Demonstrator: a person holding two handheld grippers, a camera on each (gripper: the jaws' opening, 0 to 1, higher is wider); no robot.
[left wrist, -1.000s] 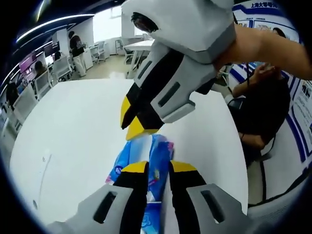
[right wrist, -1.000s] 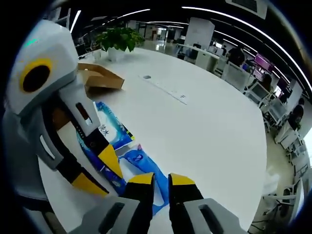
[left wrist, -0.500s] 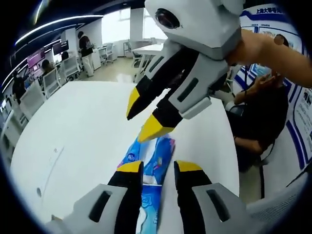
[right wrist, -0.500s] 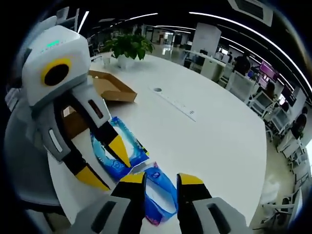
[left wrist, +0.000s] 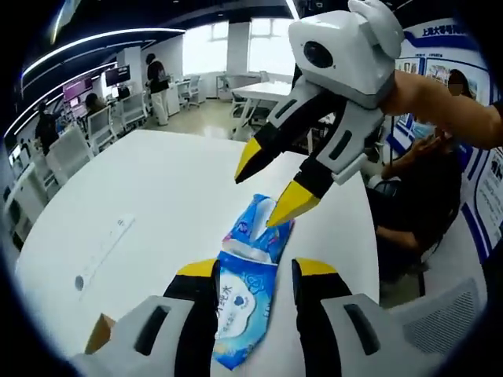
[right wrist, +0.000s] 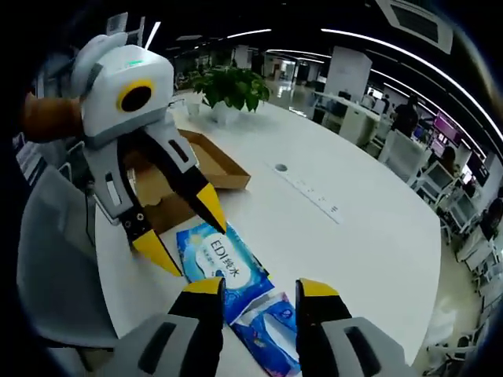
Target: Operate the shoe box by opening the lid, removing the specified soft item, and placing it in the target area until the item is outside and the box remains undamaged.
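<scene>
Two blue soft wipe packs lie end to end on the white table [left wrist: 141,196]. The larger pack [left wrist: 242,292] [right wrist: 222,263] has a white label, and the smaller pack [left wrist: 263,224] [right wrist: 271,334] lies just past it. My left gripper [left wrist: 257,271] [right wrist: 186,232] is open above the larger pack and touches nothing. My right gripper [right wrist: 261,289] [left wrist: 269,186] is open too, hovering over the smaller pack. The brown cardboard shoe box [right wrist: 212,157] stands open behind the left gripper.
A potted plant [right wrist: 232,82] stands on the table beyond the box. A flat socket strip [right wrist: 308,191] [left wrist: 106,247] lies across the middle of the table. A person [left wrist: 416,181] sits at the table's edge, with office chairs and desks beyond.
Both grippers have opened and let go of the blue packs, which now lie flat on the table. Both grippers have drawn back and apart.
</scene>
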